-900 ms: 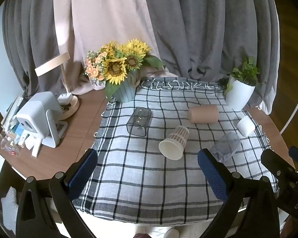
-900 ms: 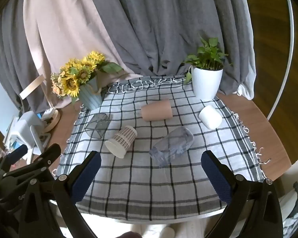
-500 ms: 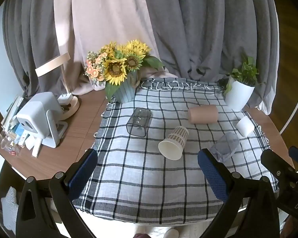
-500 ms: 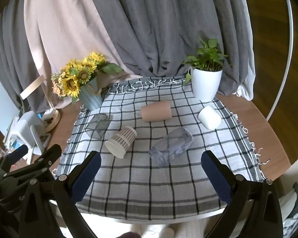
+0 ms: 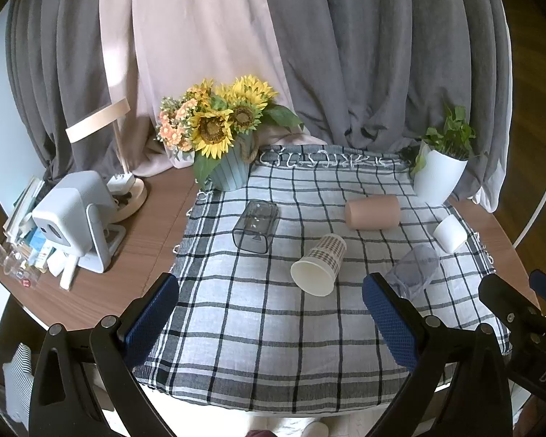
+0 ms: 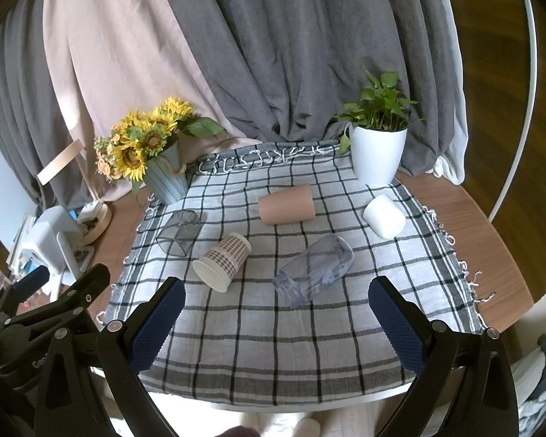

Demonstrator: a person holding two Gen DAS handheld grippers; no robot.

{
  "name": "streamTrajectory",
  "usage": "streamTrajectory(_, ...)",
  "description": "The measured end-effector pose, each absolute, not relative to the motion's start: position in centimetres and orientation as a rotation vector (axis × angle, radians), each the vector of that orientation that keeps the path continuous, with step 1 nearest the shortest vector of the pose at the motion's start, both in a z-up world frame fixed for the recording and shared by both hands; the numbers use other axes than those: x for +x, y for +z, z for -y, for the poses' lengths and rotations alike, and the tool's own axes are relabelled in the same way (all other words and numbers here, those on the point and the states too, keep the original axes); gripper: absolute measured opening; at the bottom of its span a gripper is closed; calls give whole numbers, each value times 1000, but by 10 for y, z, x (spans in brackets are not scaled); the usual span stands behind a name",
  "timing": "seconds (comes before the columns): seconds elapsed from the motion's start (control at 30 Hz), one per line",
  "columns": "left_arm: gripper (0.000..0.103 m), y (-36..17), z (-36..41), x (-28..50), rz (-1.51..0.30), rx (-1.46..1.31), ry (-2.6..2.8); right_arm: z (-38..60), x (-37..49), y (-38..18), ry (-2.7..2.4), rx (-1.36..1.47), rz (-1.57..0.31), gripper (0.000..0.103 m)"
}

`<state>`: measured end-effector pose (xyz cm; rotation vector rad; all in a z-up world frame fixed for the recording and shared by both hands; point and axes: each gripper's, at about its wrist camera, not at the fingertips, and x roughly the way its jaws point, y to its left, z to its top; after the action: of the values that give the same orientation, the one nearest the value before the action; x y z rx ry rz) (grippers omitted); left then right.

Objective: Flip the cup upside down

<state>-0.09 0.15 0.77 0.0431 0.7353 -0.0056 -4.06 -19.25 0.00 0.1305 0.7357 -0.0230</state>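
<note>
both my left tongs and right tongs gape wide, holding nothing. i judge this the approach: next, close on the clear tumbler lying just right of the checked paper cup.

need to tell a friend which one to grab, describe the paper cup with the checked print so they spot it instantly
Start at the checked tablecloth. Near its middle five cups lie on their sides. The paper cup is the only one with a brown check print and a white rim.

Five cups on their sides on checked cloth: checked paper cup, clear tumbler
</note>
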Motion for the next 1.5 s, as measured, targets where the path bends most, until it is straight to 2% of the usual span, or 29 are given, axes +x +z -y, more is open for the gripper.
streamTrajectory(1.5, 103, 5, 7, 2, -742, 51, -5, 201, -34, -3, -26, 134, -739, 101)
